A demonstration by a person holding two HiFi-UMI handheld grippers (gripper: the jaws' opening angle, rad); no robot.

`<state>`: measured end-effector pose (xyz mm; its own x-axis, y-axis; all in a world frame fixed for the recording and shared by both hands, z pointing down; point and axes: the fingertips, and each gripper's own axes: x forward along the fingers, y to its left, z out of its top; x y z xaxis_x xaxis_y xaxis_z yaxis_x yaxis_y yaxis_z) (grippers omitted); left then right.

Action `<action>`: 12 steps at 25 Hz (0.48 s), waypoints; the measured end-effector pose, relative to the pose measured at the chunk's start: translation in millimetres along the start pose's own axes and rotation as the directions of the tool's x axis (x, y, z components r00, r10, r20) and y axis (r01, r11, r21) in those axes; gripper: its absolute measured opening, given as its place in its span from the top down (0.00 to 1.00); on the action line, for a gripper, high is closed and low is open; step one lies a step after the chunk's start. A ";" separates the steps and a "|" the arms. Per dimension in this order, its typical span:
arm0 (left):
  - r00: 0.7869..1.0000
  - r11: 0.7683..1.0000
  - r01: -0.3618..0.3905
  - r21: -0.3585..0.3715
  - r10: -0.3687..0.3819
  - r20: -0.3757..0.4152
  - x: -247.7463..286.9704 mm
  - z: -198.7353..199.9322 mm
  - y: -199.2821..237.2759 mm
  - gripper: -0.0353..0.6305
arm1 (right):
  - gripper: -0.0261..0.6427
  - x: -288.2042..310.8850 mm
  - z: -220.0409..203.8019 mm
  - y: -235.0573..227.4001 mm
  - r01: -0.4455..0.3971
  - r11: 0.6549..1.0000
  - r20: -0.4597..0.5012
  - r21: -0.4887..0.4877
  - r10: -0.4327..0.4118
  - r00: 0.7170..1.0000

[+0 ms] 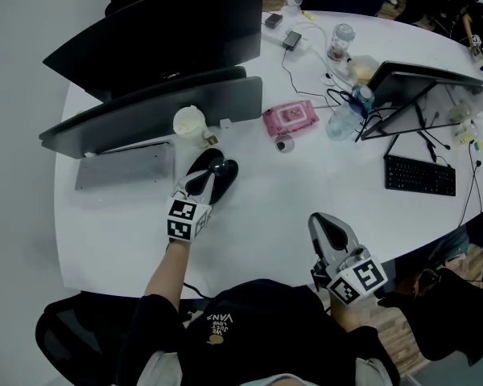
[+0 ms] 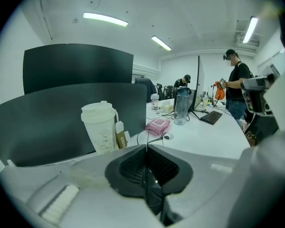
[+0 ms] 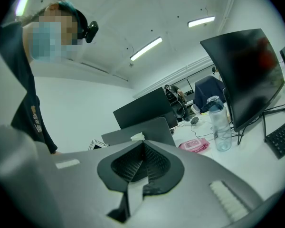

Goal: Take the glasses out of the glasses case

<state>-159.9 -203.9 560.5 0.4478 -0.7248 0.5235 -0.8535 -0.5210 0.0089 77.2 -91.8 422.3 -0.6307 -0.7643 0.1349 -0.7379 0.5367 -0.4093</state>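
A black oval glasses case [image 1: 228, 174] lies on the white table [image 1: 266, 215] just right of my left gripper [image 1: 212, 160], touching or partly under it. No glasses are clearly visible. In the left gripper view my left gripper [image 2: 146, 148] has its jaws pressed together. A thin dark wire loop [image 2: 152, 134] shows right at the tips; I cannot tell whether it is gripped. My right gripper [image 1: 322, 220] hangs at the table's near edge, shut and empty, and its own view shows my right gripper [image 3: 142, 144] aimed across the desk.
A white lidded cup [image 1: 189, 123] stands just beyond the left gripper, before dark monitors [image 1: 169, 107]. A pink wipes pack [image 1: 290, 117], a small round object [image 1: 283, 144], a water bottle [image 1: 344, 119], a keyboard [image 1: 419, 175] and cables lie to the right.
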 end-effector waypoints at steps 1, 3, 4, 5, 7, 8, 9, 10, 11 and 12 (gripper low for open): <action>1.000 1.000 0.001 0.002 -0.001 0.010 -3.5 3.6 -1.4 0.93 | 0.96 -2.1 0.5 1.8 0.000 1.000 0.004 -0.001 0.000 1.000; 0.999 1.000 0.000 0.005 0.000 0.032 -10.3 11.0 -4.2 0.93 | 0.96 -6.3 1.2 4.6 -0.001 1.000 0.011 -0.004 0.001 1.000; 0.999 1.000 -0.001 0.008 0.001 0.043 -13.5 14.6 -5.7 0.93 | 0.96 -8.1 1.2 5.8 -0.001 1.000 0.013 -0.007 0.001 1.000; 0.999 1.000 -0.002 0.011 0.001 0.053 -16.9 17.6 -7.1 0.93 | 0.96 -9.7 1.1 7.1 -0.001 1.000 0.016 -0.009 0.001 1.000; 0.998 1.000 -0.003 0.014 0.002 0.070 -23.2 22.3 -9.8 0.93 | 0.96 -12.5 1.2 10.4 -0.002 1.000 0.024 -0.014 0.003 1.000; 0.997 1.000 -0.002 0.015 0.001 0.077 -26.1 24.2 -11.2 0.93 | 0.96 -13.8 1.8 12.1 -0.004 1.000 0.029 -0.017 0.004 1.000; 0.997 1.000 -0.002 0.015 0.001 0.083 -28.8 25.8 -12.8 0.93 | 0.96 -15.3 2.6 13.7 -0.004 1.000 0.033 -0.019 0.005 0.999; 0.996 1.000 -0.002 0.015 0.001 0.087 -31.8 26.9 -14.5 0.93 | 0.96 -17.0 3.5 15.2 -0.005 1.000 0.037 -0.022 0.005 0.999; 0.996 1.000 -0.002 0.015 0.000 0.091 -35.1 27.9 -16.3 0.93 | 0.96 -18.7 4.4 16.8 -0.004 1.000 0.041 -0.024 0.005 0.999; 0.995 1.000 -0.001 0.016 0.000 0.095 -38.7 28.8 -18.2 0.93 | 0.96 -20.4 5.1 18.6 -0.004 1.000 0.045 -0.026 0.005 0.999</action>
<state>-154.1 -179.3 515.5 0.4714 -0.7644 0.4398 -0.8497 -0.5272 -0.0056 77.5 -68.1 407.4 -0.6229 -0.7768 0.0926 -0.7416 0.5486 -0.3861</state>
